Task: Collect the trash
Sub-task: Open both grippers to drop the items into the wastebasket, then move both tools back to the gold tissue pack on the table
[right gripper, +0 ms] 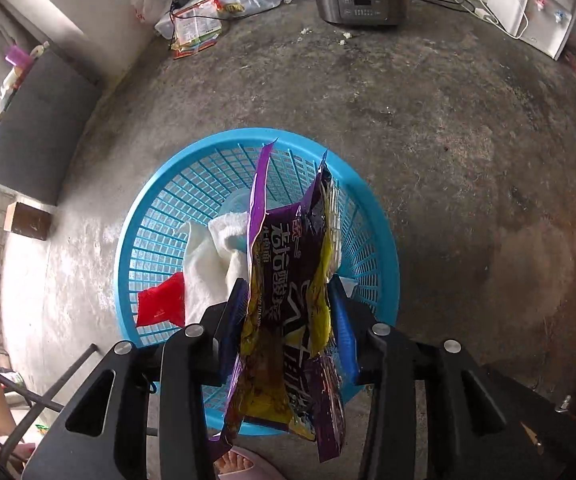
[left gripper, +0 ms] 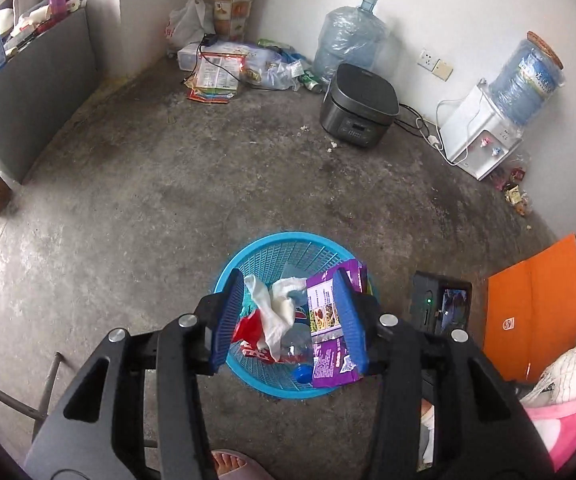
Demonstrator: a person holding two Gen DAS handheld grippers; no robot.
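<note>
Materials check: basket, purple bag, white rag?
Basket: rigid moulded plastic by the look, glossy blue, open lattice walls. Purple bag, held in the right tongs: thin printed plastic film, probably foil-lined; creased, shiny, silvery inside. White rag: soft cloth, matte, looks like terry; limp folds.

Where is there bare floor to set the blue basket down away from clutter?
The wide concrete patch between the blue plastic mesh basket, the dark rice cooker and the grey cabinet is bare. It is crowded along the far wall, around the wrappers and bags, and beside the white water dispenser.

Concrete floor (left gripper: 167, 184) bears blue basket (left gripper: 288, 240), cooker (left gripper: 358, 106).
</note>
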